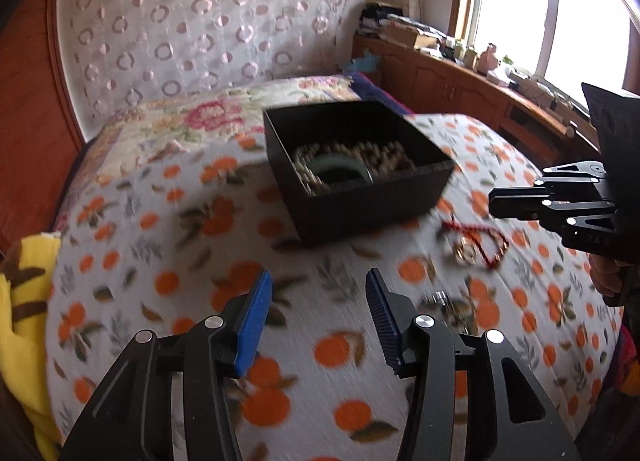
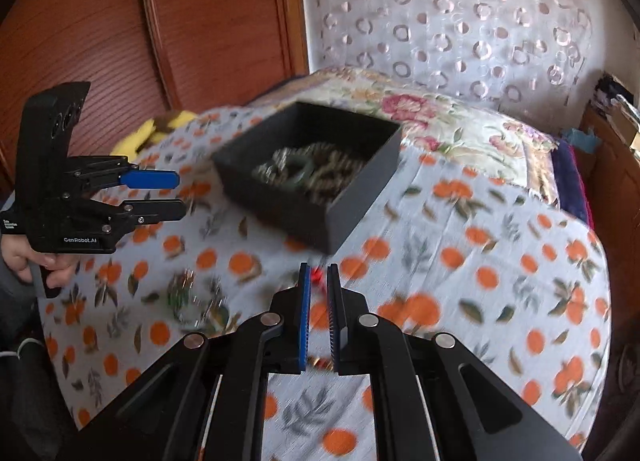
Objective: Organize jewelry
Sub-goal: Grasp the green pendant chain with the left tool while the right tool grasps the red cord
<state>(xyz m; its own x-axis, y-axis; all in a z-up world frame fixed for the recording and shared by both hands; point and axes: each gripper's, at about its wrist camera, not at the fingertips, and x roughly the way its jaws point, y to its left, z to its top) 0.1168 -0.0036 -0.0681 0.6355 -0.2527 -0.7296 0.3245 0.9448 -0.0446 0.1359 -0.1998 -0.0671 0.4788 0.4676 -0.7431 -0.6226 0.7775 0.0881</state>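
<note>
Left hand-held gripper [image 1: 320,301]: jaws stand moderately wide, nothing between the blue pads. It points down at the bed [image 1: 180,261], over bare orange-print cover. Just to its right, near the right finger, lies a small silvery piece [image 1: 440,297], blurred; probably the nearest pick for this side, which would explain the open jaws.

Right hand-held gripper [image 2: 318,273]: jaws narrow, only a thin slot between the pads. In its own view something red shows at the tips, with a glint of gold low in the slot. Whether the pads press on it or it merely lies on the cover beneath cannot be told; both views are motion-blurred. From the left view the gripper's tips point toward the box, apart from the cover, with nothing visibly hanging.

Red cord [image 1: 476,241]: loops on the cover with a gold bit, just in front of the box's near corner, below the right gripper. Judged the right side's target.

Black box [image 1: 360,165]: open, lidless, mid-bed, beyond both grippers. Already holds a green bangle [image 1: 344,171] ringed by pale bead strands [image 1: 384,157]. It is the collecting point, so loose pieces sit near it.

Green-and-silver tangle [image 2: 188,297]: on the cover, left of the right gripper; seemingly unsorted.

Judgement: task partly done; at least three loose pieces remain outside the box.
</note>
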